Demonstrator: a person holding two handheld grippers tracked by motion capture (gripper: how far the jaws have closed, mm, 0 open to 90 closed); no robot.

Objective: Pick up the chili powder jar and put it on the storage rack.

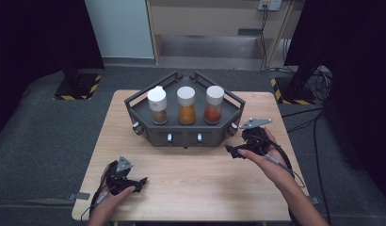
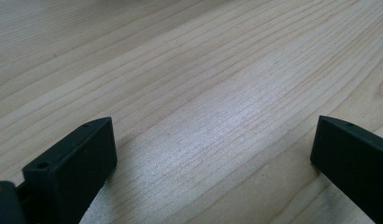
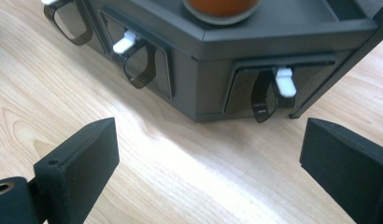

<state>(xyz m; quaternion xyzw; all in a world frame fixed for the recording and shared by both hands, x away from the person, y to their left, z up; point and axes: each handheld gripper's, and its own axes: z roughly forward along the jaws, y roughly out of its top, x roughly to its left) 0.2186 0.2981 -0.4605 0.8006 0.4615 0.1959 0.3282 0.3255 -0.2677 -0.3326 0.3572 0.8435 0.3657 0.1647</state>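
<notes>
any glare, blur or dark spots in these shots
High view: dim and soft, the corners go black, the table evenly lit. Left gripper view: a pale sheen on the wood between the open left gripper jaws. Right gripper view: glare streak on the wood before the dark rack; near jaws soft.

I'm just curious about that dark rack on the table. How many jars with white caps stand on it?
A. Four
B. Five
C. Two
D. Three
D: the high view shows three jars in a row on the dark rack: the left jar, the middle jar and the right jar, each with a white cap.
</notes>
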